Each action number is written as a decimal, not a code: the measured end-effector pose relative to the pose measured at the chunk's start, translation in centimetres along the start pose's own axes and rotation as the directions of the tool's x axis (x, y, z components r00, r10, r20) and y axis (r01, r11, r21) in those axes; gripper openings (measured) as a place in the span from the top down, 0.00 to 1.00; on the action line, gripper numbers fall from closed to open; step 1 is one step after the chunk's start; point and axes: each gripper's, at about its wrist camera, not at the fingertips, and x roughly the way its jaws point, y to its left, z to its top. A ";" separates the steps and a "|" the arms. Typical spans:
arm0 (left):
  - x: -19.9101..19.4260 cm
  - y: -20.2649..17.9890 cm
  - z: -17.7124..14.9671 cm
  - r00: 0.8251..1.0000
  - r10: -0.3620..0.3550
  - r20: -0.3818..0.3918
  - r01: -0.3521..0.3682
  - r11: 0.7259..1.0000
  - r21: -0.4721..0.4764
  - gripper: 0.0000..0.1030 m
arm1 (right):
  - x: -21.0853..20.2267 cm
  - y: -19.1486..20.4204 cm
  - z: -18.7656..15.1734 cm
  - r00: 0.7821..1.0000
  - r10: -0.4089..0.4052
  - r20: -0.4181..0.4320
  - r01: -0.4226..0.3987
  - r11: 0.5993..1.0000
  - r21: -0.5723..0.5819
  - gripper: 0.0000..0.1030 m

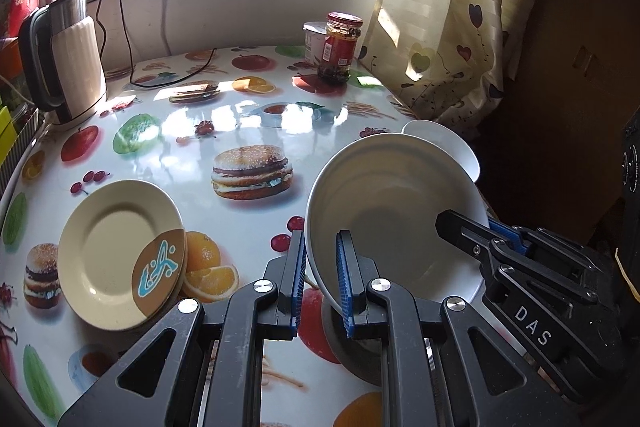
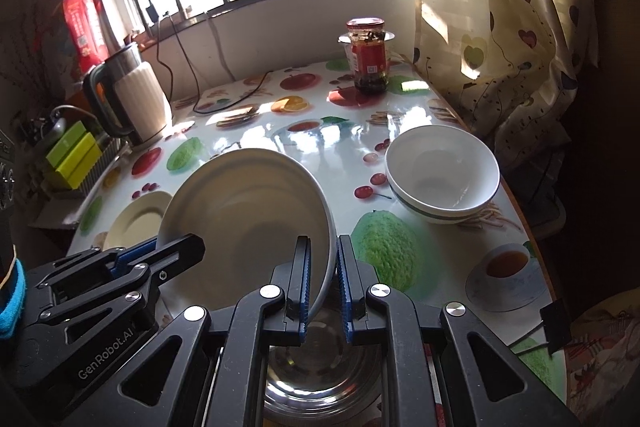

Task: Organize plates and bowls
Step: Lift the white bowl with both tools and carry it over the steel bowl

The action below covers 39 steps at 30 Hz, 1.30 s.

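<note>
A large white bowl (image 1: 396, 211) is held off the table between both grippers. My left gripper (image 1: 322, 279) is shut on its left rim; my right gripper (image 2: 323, 281) is shut on its right rim (image 2: 248, 227). The right gripper's fingers (image 1: 468, 235) show on the far rim in the left wrist view, the left gripper's fingers (image 2: 176, 251) in the right wrist view. A steel bowl (image 2: 320, 367) sits on the table under the white bowl. Two stacked white bowls (image 2: 442, 175) stand at the right. A cream plate (image 1: 116, 251) with a brown coaster (image 1: 160, 275) on it lies at the left.
An electric kettle (image 1: 68, 59) with its cord stands at the back left. A red-lidded jar (image 1: 340, 47) and a white cup (image 1: 314, 39) stand at the back. A curtain (image 1: 448, 7) hangs beside the table's right edge. Green boxes (image 2: 72, 155) sit off the left side.
</note>
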 end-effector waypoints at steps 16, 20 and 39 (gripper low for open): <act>0.2 -1.1 -2.7 0.998 -0.027 -0.057 0.028 0.999 0.019 0.85 | -1.4 -0.9 -3.6 1.000 -0.022 -0.020 0.023 0.999 0.039 0.87; 0.4 -1.4 -3.1 0.998 -0.018 -0.067 0.020 0.999 0.027 0.85 | -1.4 -1.2 -4.3 0.999 -0.025 -0.029 0.026 0.999 0.046 0.87; 1.2 -1.9 -3.7 0.995 -0.005 -0.099 0.009 0.999 0.044 0.85 | -0.7 -1.8 -5.7 0.998 -0.025 -0.062 0.030 0.997 0.073 0.87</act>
